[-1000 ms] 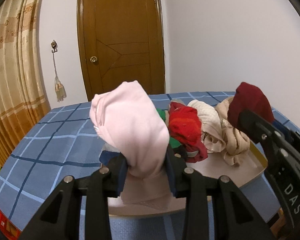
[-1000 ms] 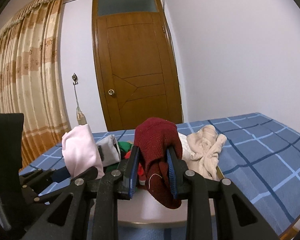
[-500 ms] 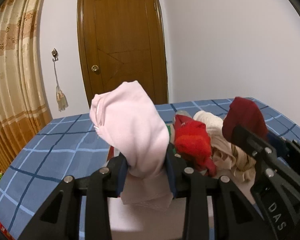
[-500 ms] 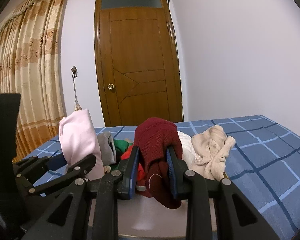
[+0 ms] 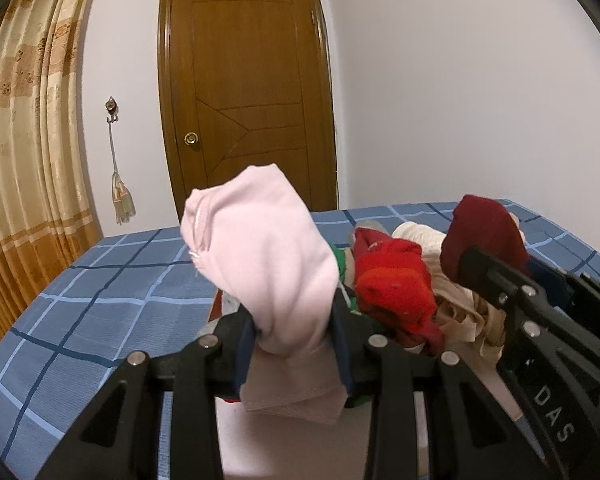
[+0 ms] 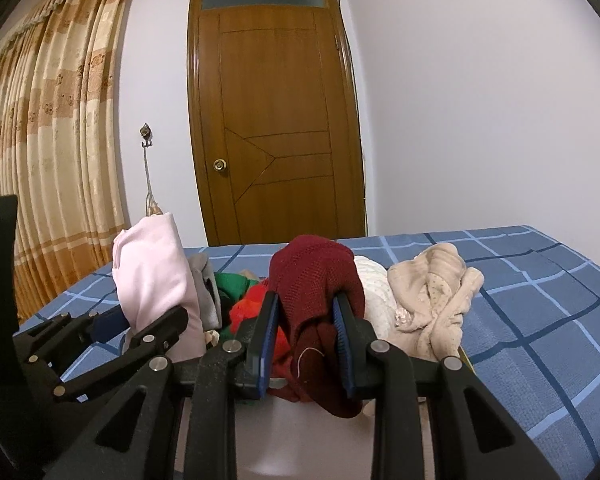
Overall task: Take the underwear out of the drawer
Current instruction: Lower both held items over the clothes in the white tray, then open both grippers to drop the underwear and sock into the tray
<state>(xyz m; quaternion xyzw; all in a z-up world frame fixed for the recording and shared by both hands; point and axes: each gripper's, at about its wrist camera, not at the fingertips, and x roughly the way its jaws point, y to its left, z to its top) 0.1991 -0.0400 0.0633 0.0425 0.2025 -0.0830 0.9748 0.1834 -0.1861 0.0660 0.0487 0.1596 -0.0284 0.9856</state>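
Observation:
My left gripper [image 5: 294, 332] is shut on a bunched pale pink underwear [image 5: 264, 264], which bulges above the blue pads and hangs below them. To its right, my right gripper [image 6: 306, 334] is shut on a dark red knitted underwear [image 6: 316, 280] that droops under the jaws. From the right wrist view the pink underwear [image 6: 152, 276] and the left gripper [image 6: 112, 332] show at the left. Both held pieces hang over a pale tray [image 6: 276, 432] with a heap of red [image 5: 392, 280], green [image 6: 230, 284], white and beige garments [image 6: 432, 296]. No drawer is in view.
The tray lies on a bed with a blue checked sheet [image 5: 100, 288]. Behind it stand a closed wooden door [image 6: 276, 128], a white wall, and a beige patterned curtain [image 5: 24, 160] at the left. A tassel hangs from a wall hook [image 5: 112, 106].
Both views have tipped upward slightly, so more door and wall show and less tray. The right gripper with the dark red piece has drifted a little lower. Both grips are unchanged.

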